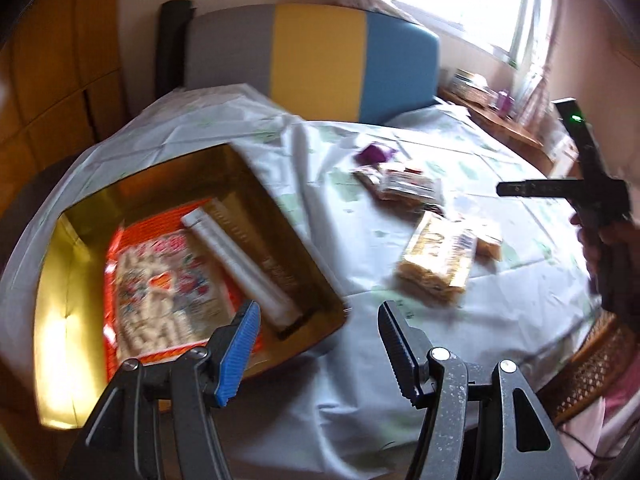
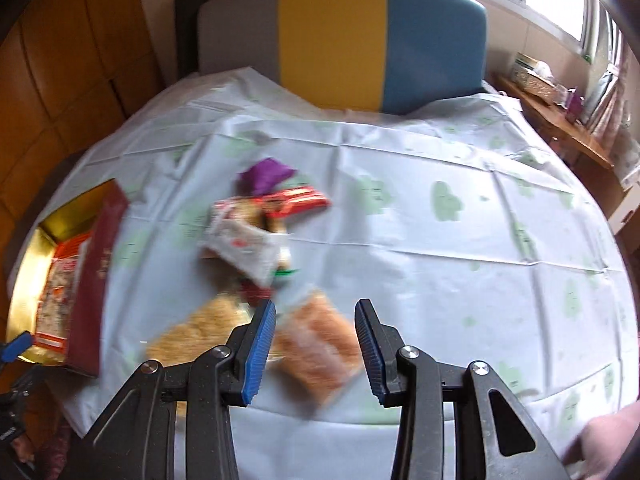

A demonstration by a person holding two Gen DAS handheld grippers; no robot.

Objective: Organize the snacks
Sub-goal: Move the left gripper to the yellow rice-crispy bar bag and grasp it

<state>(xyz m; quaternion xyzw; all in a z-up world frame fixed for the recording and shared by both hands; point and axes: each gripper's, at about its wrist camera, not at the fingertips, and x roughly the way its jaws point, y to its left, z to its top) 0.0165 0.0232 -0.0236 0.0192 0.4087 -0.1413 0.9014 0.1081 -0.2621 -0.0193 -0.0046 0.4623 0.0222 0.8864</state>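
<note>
At lower left of the left wrist view, one gold-lined open cardboard box [image 1: 60, 264] holds two items: a red-bordered snack bag [image 1: 160, 292] and a white tube [image 1: 236, 264]; print blurred, unreadable. Left gripper [image 1: 316, 340] and right gripper [image 2: 316, 340] both gape wide, holding nothing. Loose packets sit centre frame on the pale tablecloth [image 2: 440, 240], including one purple pouch [image 2: 266, 176] and one orange cracker packet [image 2: 320, 348]; their total count is unclear.

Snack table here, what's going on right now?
A person is sorting snacks with two handheld grippers. The gold-lined box already holds a red-edged snack bag and a white tube. Both the left gripper and right gripper are open and empty; the right one hovers over an orange cracker packet.
</note>
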